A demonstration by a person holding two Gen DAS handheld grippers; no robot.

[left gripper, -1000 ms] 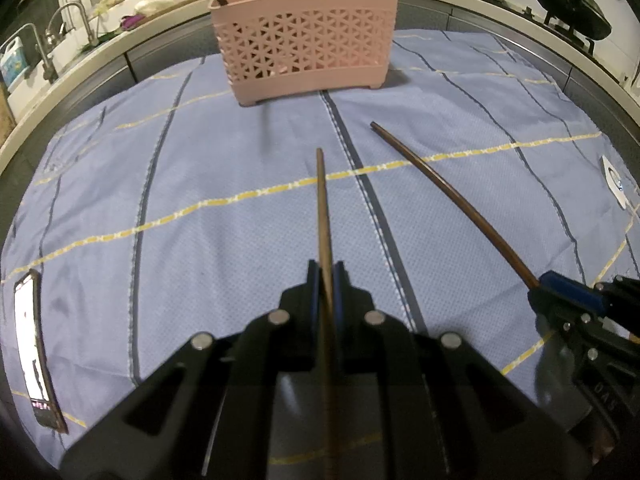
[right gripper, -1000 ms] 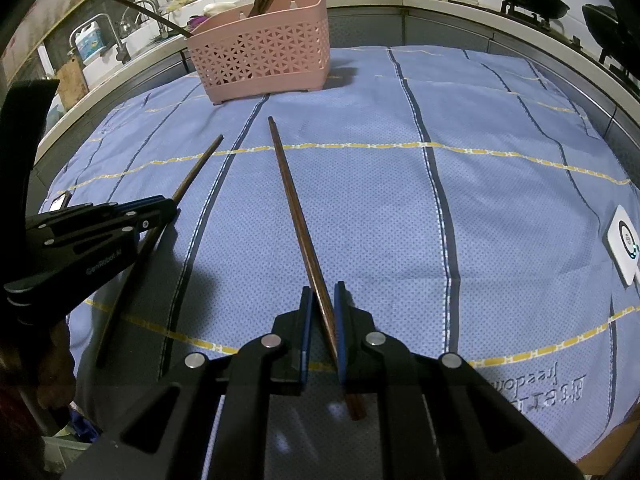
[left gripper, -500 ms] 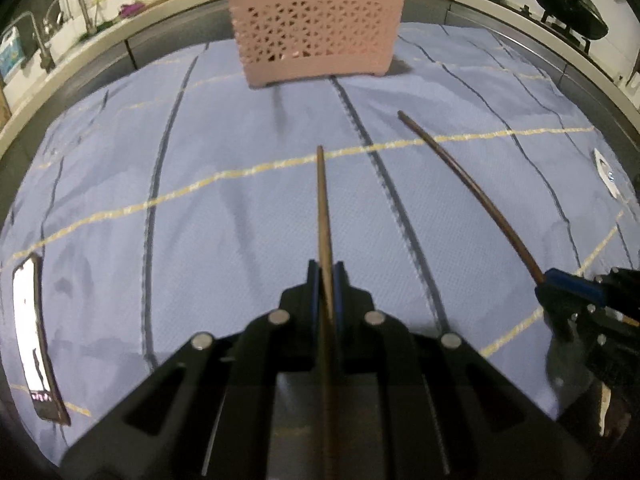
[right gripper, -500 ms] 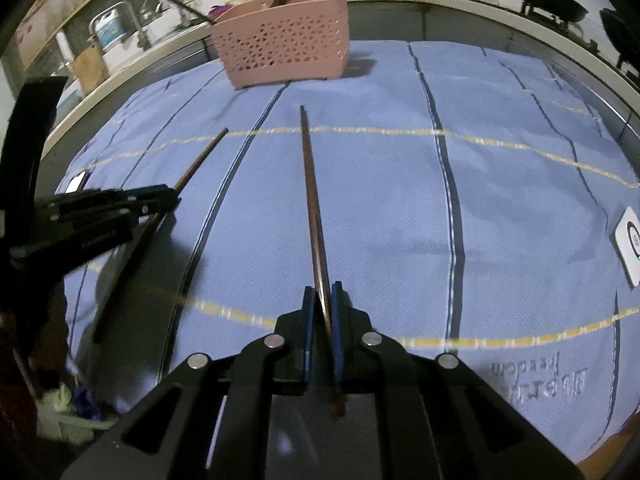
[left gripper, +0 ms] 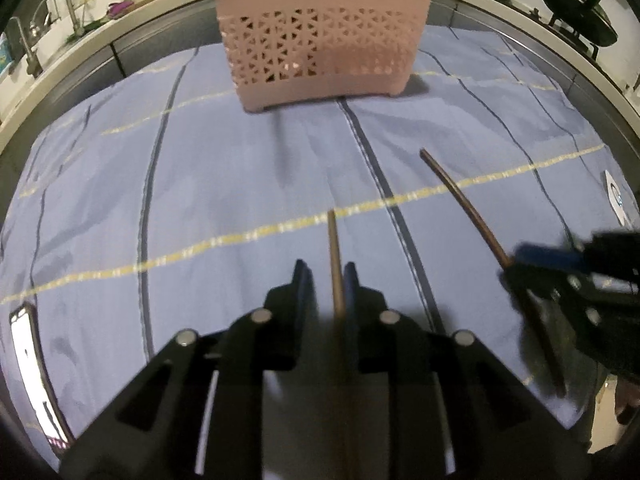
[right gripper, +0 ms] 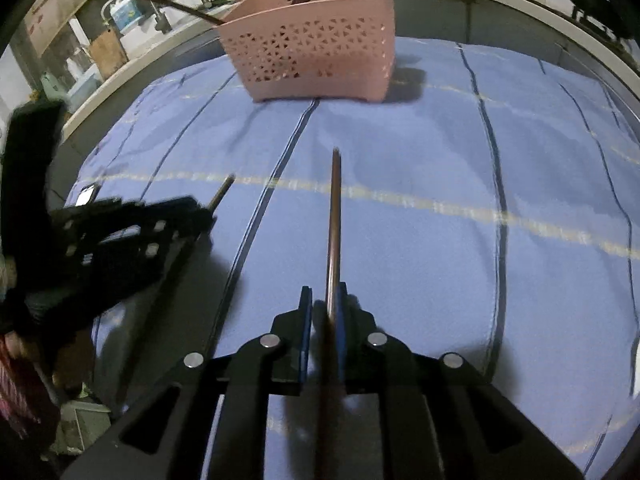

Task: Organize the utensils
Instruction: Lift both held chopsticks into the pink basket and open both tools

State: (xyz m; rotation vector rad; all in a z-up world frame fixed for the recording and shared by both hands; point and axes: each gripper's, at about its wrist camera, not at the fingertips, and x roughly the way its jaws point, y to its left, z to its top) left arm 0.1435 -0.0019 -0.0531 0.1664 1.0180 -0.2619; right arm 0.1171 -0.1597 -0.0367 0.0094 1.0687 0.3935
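A pink perforated basket [left gripper: 320, 40] [right gripper: 312, 52] stands at the far side of the blue cloth with several dark chopsticks upright in it. My left gripper [left gripper: 327, 276] [right gripper: 200, 212] is opening: a brown chopstick [left gripper: 335, 248] lies between its jaws against the right pad, with a gap at the left pad. My right gripper [right gripper: 323, 300] [left gripper: 516, 258] is opening too. Its chopstick [right gripper: 335, 208] [left gripper: 460, 196] rests along the right pad, clear of the left one. Both chopsticks point toward the basket, well short of it.
A blue cloth [left gripper: 240, 184] with dark and yellow stripes covers the table. A lit phone [left gripper: 28, 360] lies at its left edge and a white tag [left gripper: 614, 200] at its right. Dark pans [left gripper: 576, 4] and a sink faucet [left gripper: 60, 12] stand on the counter behind.
Both grippers have moved forward toward the basket, which looks larger. The jaws of both, earlier pressed on their chopsticks, now stand slightly apart. Less of the left chopstick sticks out ahead.
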